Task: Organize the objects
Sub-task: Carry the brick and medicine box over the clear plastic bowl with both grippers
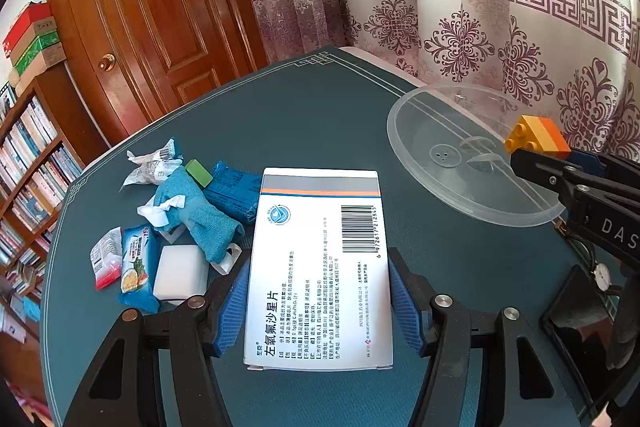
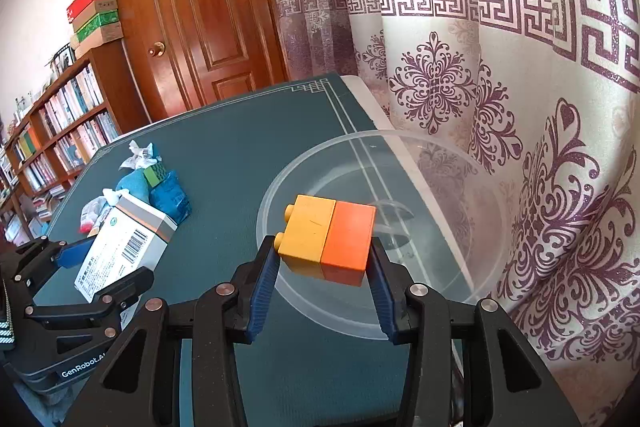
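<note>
My left gripper is clamped on the white medicine box, both blue pads pressed to its long sides; the box is held above the green table mat. My right gripper is closed on the yellow-and-orange toy block, held over the clear plastic bowl near the curtain. To the left on the mat I see a pile: blue cloth, green block, snack packets, white sponge.
</note>
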The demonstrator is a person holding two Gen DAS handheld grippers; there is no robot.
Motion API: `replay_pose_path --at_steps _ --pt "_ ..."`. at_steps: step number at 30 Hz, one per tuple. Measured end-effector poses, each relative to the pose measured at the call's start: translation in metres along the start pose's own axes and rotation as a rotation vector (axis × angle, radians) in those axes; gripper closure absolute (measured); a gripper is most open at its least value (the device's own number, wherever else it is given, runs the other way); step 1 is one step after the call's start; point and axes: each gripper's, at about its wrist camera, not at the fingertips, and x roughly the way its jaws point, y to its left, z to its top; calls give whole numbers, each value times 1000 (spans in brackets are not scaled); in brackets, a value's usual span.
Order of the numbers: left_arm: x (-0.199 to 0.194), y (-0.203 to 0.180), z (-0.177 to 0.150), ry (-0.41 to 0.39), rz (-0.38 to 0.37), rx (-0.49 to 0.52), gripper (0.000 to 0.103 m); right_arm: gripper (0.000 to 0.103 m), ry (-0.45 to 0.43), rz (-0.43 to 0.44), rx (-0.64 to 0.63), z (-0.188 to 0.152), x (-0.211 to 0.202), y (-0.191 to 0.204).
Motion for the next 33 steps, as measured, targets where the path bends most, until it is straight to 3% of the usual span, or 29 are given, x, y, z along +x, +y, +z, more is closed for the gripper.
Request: replay_pose_path --at_steps 33 --pt "38 -68 60 -39 -101 103 37 57 57 -75 58 -12 18 -51"
